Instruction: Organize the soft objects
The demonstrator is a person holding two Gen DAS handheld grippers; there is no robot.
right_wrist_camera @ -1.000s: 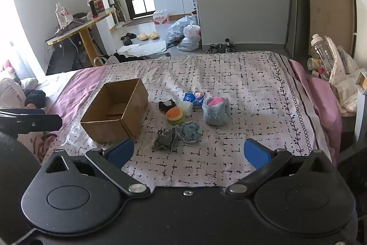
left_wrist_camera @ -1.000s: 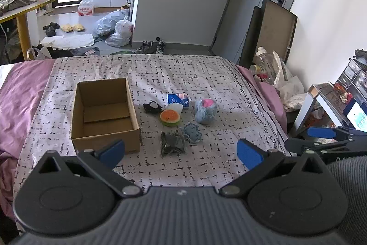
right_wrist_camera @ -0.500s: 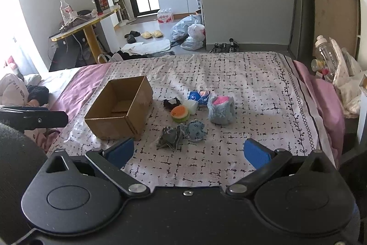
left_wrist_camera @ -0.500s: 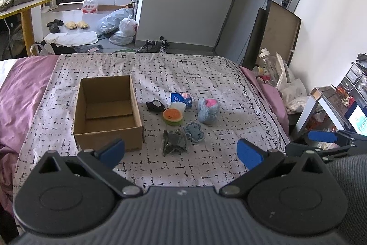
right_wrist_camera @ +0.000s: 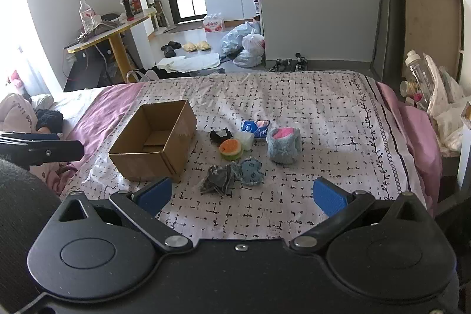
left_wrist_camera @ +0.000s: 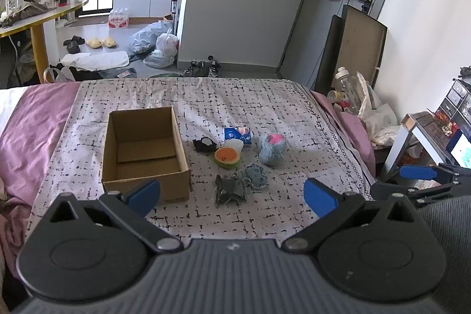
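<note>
Seven or so soft things sit bunched together on the patterned bedspread, all just to the right of the empty cardboard box, and none of them is in it yet. Both my tools are unloaded: my left gripper has its jaws spread wide with nothing between them, and my right gripper is likewise spread and empty, both held back at the near edge of the bed.

The crowding is what worries me. The orange squishy toy touches the small white piece behind it, and the blue tissue pack lies right against that. If I close on one, I could drag a neighbour along or knock it away. The crinkled dark packet is nearest me and partly overlaps the pale blue plush patch; its wrap looks slippery, so a shallow pinch may slide off. The fuzzy grey-blue plush with the pink top stands a little apart to the right, looks bulky and squashy, and could spring out of a loose grip. The small black item lies closest to the box wall, and reaching for it risks nudging the light box across the cloth. The bedding itself is soft, so pressing down may pinch fabric along with the object.
</note>
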